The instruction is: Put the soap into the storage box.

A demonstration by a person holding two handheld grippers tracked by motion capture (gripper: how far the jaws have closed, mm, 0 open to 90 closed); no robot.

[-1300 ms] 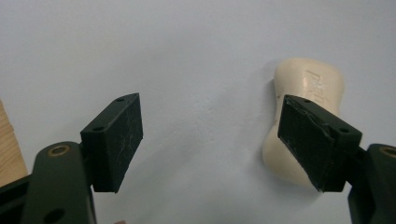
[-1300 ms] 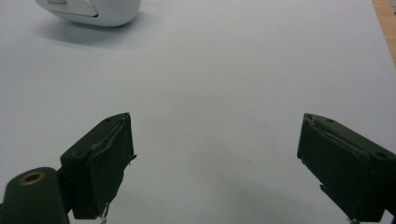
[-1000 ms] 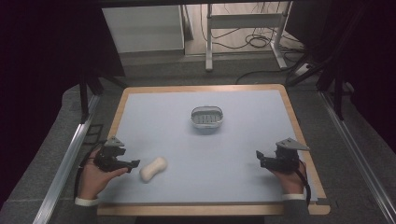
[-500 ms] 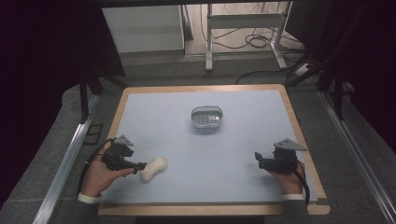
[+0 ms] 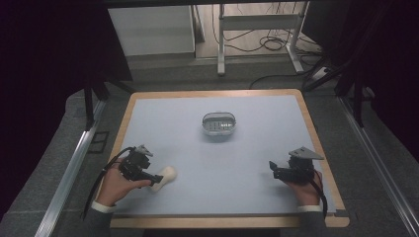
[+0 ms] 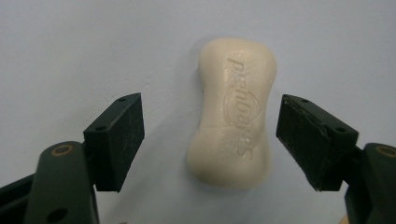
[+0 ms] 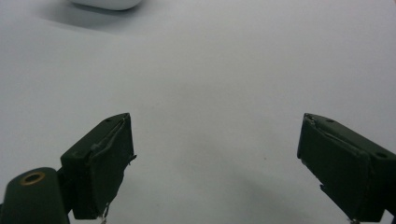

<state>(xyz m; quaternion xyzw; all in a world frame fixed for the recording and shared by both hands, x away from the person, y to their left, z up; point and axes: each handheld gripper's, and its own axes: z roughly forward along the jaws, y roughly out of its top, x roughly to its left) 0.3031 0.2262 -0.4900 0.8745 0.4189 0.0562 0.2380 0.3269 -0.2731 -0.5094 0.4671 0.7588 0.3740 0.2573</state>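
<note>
A cream bar of soap [image 6: 232, 116] lies flat on the pale blue desk [image 5: 217, 163] near its front left corner, lettering pressed into its top face. The left hand-held gripper [image 6: 210, 135] has its jaws spread wide on either side of the bar, a gap left on each flank, so nothing is clamped. Further back, near the middle of the desk, sits a small oval metal dish [image 5: 220, 124]; what it contains is too small to make out. Well apart at the front right, the right hand-held gripper [image 7: 215, 158] hangs over bare desk, jaws wide apart and holding nothing.
</note>
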